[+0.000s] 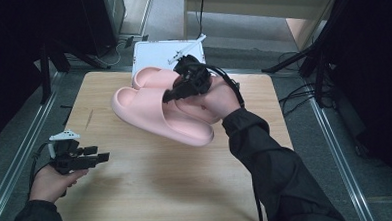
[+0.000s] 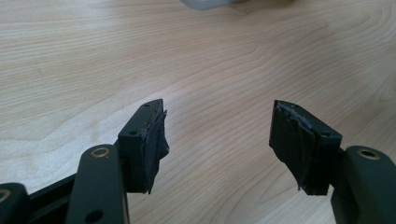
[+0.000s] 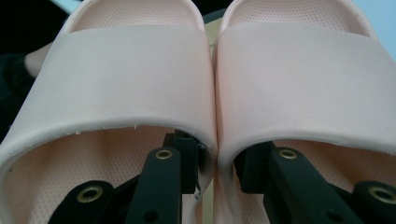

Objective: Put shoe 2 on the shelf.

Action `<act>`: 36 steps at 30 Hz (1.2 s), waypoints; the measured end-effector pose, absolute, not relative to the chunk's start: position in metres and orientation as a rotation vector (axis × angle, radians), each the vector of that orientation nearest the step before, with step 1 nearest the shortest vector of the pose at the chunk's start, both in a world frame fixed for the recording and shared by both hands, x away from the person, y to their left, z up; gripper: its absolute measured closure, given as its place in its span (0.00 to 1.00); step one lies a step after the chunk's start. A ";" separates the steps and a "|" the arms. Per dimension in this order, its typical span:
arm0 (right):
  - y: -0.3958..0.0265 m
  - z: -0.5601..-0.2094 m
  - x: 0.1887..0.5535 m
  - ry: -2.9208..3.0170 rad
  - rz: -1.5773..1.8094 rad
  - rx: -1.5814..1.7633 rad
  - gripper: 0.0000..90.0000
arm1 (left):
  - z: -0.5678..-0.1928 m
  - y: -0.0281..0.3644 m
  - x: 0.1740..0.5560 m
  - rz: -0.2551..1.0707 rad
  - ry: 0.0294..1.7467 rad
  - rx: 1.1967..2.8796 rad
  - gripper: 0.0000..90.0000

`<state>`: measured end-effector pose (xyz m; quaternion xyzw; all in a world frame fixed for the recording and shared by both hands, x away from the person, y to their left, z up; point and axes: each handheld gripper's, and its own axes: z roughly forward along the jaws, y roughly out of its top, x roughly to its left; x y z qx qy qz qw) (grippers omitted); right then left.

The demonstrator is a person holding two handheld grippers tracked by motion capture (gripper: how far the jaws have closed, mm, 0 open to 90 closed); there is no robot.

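While the right tool [image 1: 176, 94] pinches together the inner straps of two soft, light pink foam slides [image 1: 159, 112], lifting the pliable pair above the pale wooden desk [image 1: 152, 192], the left tool [image 1: 98, 154] waits wide and empty near the desk's edge.

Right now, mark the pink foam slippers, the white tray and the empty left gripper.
pink foam slippers [image 1: 149, 108]: high view, strap of the nearer slipper.
white tray [image 1: 154, 55]: high view, bare flat surface.
left gripper [image 2: 218, 133]: left gripper view, midway between open jaw tips.
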<state>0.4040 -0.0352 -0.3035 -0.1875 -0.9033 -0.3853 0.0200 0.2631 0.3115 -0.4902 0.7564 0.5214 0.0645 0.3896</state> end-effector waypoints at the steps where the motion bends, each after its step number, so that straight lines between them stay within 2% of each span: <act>1: -0.033 -0.302 0.407 -2.815 -1.190 -0.603 0.83 | -0.490 0.311 0.263 0.164 1.321 1.929 0.40; 12: -0.006 -0.295 0.447 -2.846 -1.144 -0.943 0.83 | -0.488 0.300 0.266 0.201 1.275 1.975 0.40; 36: 0.022 -0.282 0.522 -2.736 -1.060 -1.774 0.82 | -0.485 0.286 0.287 0.142 1.151 2.000 0.42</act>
